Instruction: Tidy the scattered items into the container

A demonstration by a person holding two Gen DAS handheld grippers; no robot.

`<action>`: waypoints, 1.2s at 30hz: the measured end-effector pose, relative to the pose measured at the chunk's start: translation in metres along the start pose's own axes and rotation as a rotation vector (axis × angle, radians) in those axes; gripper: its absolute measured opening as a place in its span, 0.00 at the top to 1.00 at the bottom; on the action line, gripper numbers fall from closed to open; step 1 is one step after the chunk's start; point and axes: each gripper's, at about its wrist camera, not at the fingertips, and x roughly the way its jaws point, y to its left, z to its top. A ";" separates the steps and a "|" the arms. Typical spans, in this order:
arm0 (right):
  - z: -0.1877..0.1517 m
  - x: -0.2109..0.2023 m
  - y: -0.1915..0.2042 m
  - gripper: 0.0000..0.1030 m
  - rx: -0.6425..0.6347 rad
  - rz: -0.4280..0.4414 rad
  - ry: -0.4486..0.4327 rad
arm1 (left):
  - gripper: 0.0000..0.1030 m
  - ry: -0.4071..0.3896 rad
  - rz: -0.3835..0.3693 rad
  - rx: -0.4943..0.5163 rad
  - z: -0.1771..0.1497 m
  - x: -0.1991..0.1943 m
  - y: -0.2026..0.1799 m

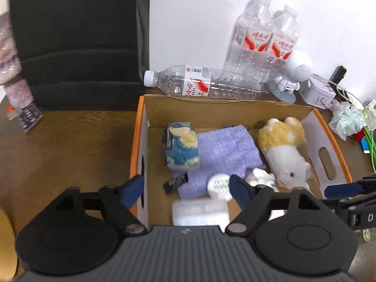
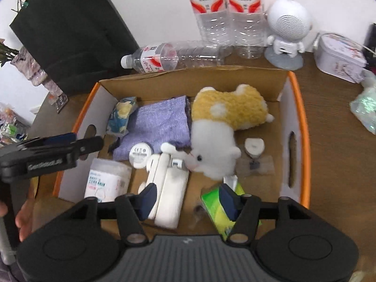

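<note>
Both grippers hover over the cardboard box, fingers apart, gripping nothing. Right gripper straddles box floor between white device and green tissue pack. Left gripper spans the box's left wall; items already lie inside.

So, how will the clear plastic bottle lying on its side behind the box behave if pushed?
The clear plastic bottle lying on its side looks empty, so probably light. Being round, it would likely roll. Its thin ribbed wall may dent if squeezed.
</note>
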 end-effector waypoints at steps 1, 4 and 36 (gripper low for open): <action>-0.005 -0.007 0.000 0.38 0.003 0.005 -0.010 | 0.02 -0.037 -0.022 0.002 -0.010 -0.012 -0.005; -0.031 -0.033 0.001 0.37 0.008 0.067 -0.088 | 0.00 -0.135 -0.045 0.033 -0.047 -0.045 -0.023; -0.332 -0.016 0.020 0.00 -0.069 -0.164 -0.508 | 0.00 -0.230 0.170 -0.012 -0.301 -0.092 -0.045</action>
